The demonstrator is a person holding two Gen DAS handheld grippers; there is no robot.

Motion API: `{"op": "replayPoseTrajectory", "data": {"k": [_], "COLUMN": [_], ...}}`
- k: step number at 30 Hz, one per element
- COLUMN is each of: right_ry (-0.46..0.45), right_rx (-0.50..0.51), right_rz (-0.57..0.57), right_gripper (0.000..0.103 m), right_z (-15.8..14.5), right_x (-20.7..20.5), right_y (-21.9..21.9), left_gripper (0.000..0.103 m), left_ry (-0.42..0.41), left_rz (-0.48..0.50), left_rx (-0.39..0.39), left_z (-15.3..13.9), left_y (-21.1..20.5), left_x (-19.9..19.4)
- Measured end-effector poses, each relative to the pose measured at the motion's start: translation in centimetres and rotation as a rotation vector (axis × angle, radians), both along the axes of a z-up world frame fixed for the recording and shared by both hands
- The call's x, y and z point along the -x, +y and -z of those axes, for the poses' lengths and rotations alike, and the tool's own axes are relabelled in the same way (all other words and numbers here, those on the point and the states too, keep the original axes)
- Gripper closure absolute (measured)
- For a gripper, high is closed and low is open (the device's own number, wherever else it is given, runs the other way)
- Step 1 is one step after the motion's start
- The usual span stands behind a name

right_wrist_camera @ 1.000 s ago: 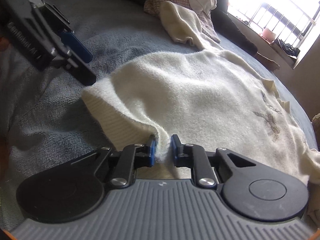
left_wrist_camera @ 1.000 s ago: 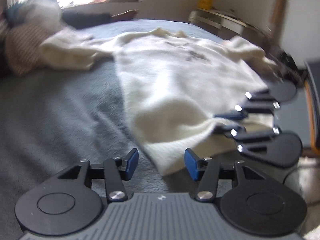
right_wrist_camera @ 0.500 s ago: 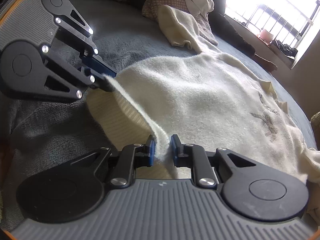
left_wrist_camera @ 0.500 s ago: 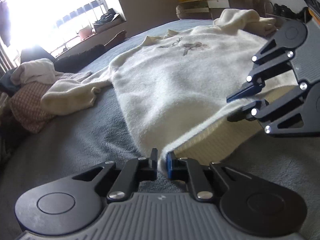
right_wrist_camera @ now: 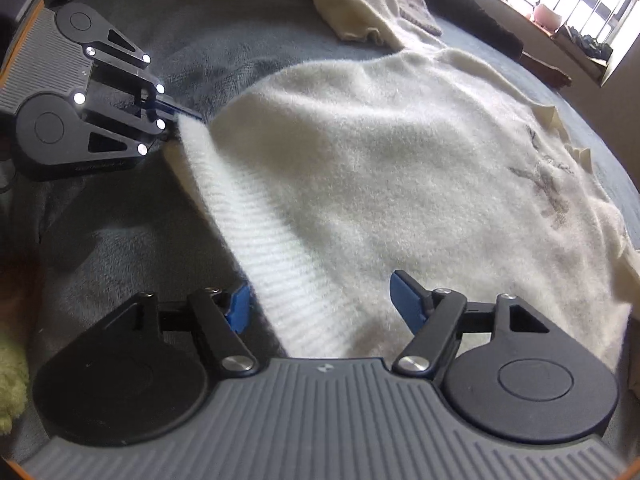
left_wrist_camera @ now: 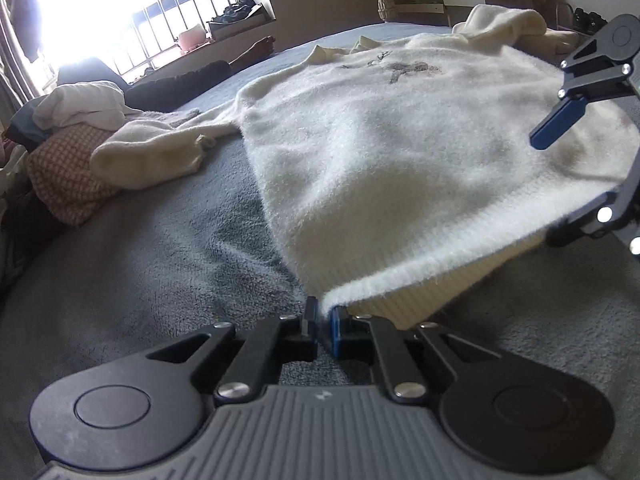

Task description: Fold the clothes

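Since a second ago the left gripper (left_wrist_camera: pixel 322 320) has closed onto the near corner of the cream sweater's (left_wrist_camera: pixel 400 152) ribbed hem, and the right gripper (right_wrist_camera: pixel 320 304), which had been pinching that hem farther along, has let go. Its jaws are opening now, one blue pad (right_wrist_camera: pixel 238 306) just off the hem's edge and the other over the fuzzy knit, neither pressing on it. The left jaws are clamped tight on the corner, lifting it a little off the grey blanket (left_wrist_camera: pixel 160 260). Past the hem, the sweater lies spread flat on the blanket, grey motif facing up, one sleeve (left_wrist_camera: pixel 148 152) bunched out to its side. Beyond that sleeve sits a checked cushion (left_wrist_camera: pixel 64 176) under a heap of clothes, then the bright barred window (left_wrist_camera: pixel 160 8).
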State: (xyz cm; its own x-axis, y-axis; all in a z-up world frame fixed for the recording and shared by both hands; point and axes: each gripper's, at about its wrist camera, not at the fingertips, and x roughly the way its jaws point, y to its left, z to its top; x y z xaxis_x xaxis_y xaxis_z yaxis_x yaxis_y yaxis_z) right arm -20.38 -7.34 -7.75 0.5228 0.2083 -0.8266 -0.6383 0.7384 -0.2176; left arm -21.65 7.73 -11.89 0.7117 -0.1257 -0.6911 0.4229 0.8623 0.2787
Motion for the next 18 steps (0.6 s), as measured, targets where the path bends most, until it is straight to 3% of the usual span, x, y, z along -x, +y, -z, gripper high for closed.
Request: {"op": "replayPoseTrajectory", "data": {"k": [2, 4, 7, 9, 11, 12, 13, 15, 18], "right_ry": [0.059, 0.083, 0.013, -0.119, -0.220, -0.237, -0.230, -0.139, 0.032], "right_rx": [-0.015, -0.112, -0.447, -0.680, -0.897, -0.952, -0.951, -0.837, -0.613], "right_rz": [-0.012, -0.013, 0.130, 0.295, 0.388, 0.391, 0.380, 0.340, 0.256], "right_gripper": [0.025, 0.025, 0.025, 0.025, 0.025, 0.025, 0.025, 0.026, 0.040], "right_z": [-1.0, -3.6, -9.8, -13.9, -16.5, -16.8, -16.5, -13.9, -7.5], "right_x": [0.0, -0.3, -2.7, -4.0, -4.4, -4.5, -4.8, -5.5, -5.7], "right_y": [-1.0, -2.9, -7.9, -11.7, -14.6, -15.0, -14.5, -11.6, -6.2], "left_gripper": [0.096, 0.096, 0.096, 0.095, 0.094, 0.094, 0.094, 0.094, 0.094], "left_ry": [0.000, 0.000, 0.000, -0.004, -0.010, -0.013, -0.014, -0.018, -0.026], "left_rz": [0.000, -0.001, -0.004, -0.011, -0.019, -0.024, -0.031, -0.041, -0.048], "left_rx": [-0.003, -0.007, -0.008, -0.007, -0.007, -0.006, -0.003, 0.004, 0.011], "left_z": [0.1, 0.1, 0.1, 0.2, 0.3, 0.3, 0.3, 0.3, 0.4], "left_y": [0.0, -0.1, -0.2, -0.2, -0.3, -0.3, -0.3, -0.4, -0.4], "left_x": [0.0, 0.0, -0.1, 0.0, 0.1, 0.1, 0.1, 0.2, 0.3]}}
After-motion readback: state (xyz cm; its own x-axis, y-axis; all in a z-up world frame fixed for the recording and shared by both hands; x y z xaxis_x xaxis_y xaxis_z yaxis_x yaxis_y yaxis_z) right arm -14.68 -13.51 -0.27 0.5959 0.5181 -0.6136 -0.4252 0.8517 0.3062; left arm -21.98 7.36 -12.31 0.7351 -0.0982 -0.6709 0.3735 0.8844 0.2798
